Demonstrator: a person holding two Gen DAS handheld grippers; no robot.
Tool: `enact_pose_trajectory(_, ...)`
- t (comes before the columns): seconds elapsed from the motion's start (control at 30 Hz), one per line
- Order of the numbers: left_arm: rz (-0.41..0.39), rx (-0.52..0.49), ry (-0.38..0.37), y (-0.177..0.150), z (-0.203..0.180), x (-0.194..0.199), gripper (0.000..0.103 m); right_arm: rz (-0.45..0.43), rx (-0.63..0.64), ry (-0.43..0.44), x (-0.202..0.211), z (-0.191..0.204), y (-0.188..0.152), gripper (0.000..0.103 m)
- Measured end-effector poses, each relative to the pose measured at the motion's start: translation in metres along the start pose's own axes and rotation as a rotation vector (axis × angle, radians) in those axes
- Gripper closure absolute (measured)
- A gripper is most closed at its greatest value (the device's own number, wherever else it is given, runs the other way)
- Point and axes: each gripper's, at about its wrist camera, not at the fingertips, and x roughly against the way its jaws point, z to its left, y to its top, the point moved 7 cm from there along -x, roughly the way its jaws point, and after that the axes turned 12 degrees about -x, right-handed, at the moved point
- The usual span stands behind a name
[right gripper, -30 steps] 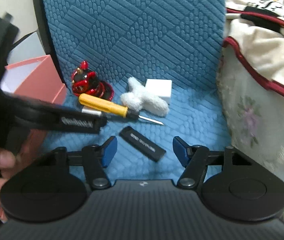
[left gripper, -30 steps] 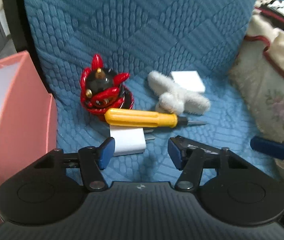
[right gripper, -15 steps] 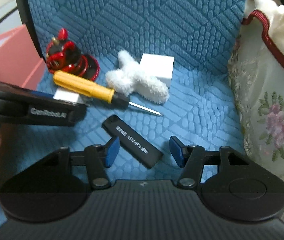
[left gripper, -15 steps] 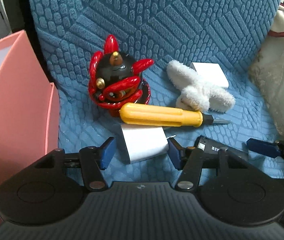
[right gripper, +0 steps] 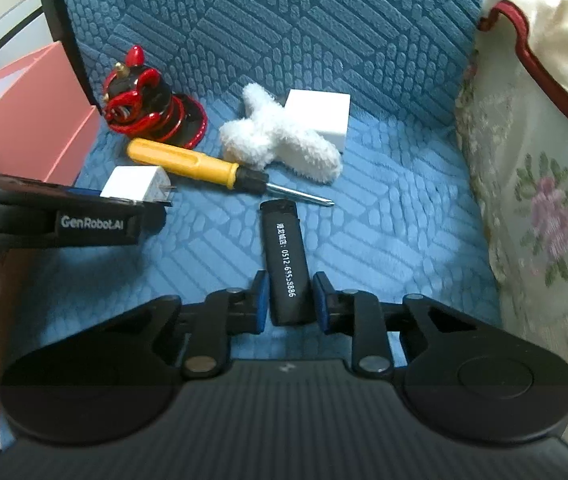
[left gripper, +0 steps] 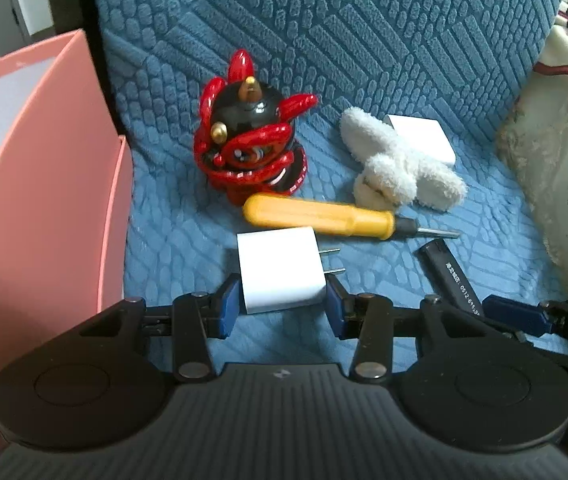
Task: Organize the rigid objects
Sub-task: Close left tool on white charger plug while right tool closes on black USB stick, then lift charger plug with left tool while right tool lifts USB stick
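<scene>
left hand-held gripper (left gripper: 283, 304) closed, right hand-held gripper (right gripper: 288, 300) narrowed

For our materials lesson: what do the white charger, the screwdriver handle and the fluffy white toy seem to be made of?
White charger: probably smooth matte plastic, even surface, metal prongs. Screwdriver handle: likely glossy yellow plastic, soft sheen. Fluffy white toy: plush fabric, shaggy pile.

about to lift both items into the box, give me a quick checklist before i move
1. White charger sits between the left gripper fingers: ok.
2. Left fingers firmly clamped on the charger: cannot tell; they look to be at its sides.
3. Black lighter sits between the right gripper fingers: ok.
4. Right fingers closed on the lighter: not ok, small gaps show on both sides.
5. Yellow screwdriver apart from the charger: ok, but close to its prongs.
6. Pink box open at left: ok.
</scene>
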Motion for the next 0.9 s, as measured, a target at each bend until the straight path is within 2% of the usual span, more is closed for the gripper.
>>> enact_pose_trajectory(0.47,0.005,0.086,-0.025,-0.042,-0.001,0.034,0.053,-0.005,-0.071,0.015,0.045,0.008,-0.041,0.076)
enact_pose_trajectory(0.57,0.022,0.053,0.013,-0.060,-0.007,0.041,0.053,-0.019,-0.086,-0.016,0.055,0.006,-0.055,0.076)
enact_pose_trajectory(0.73,0.028,0.074,-0.005,-0.084,-0.011,0.052,0.053,-0.013,-0.139,-0.019,0.067,0.002,-0.073,0.076)
enact_pose_trajectory(0.9,0.022,0.080,-0.015,-0.099,-0.016,0.065,0.053,-0.012,-0.130,-0.026,0.080,0.005,-0.087,0.076)
